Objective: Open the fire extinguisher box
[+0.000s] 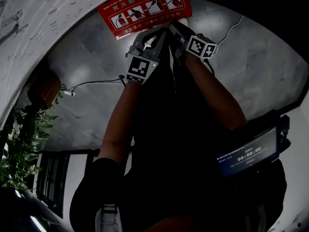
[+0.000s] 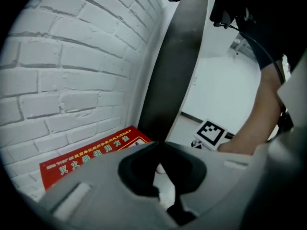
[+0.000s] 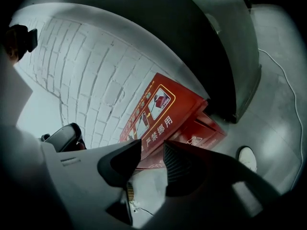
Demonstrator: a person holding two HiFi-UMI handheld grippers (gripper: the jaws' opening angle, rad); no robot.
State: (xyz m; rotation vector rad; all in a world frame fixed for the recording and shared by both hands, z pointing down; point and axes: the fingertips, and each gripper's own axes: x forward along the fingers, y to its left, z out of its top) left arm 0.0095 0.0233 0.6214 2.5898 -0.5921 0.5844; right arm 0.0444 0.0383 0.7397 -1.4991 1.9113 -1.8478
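Fingers [image 2: 103, 178] of our left gripper [image 2: 160, 145] are drawn together, tips touching, with nothing caught in them. At the lower left of that gripper's view lies the red box [image 2: 91, 159], against the white brick wall [image 2: 72, 75] and just beside a dark pillar [image 2: 180, 66]. Further right, our right gripper [image 3: 152, 152] has its fingers [image 3: 192, 171] spread apart and bare, and past the gap the same box sits at the centre of its view. In the head view both grippers point toward the top of the frame, near the box but not on it.

We judge the step in hand to be the approach to the lid. To do it well, we would bring the spread right fingers square to the lid's front edge, clench only once seated on the lip, then swing it up toward the wall. The clenched left tips could steady the body. Whether a latch holds it, we cannot tell.

The box is low and red, lid down as far as we can see, its top printed with yellow-framed extinguisher pictures and pale characters.
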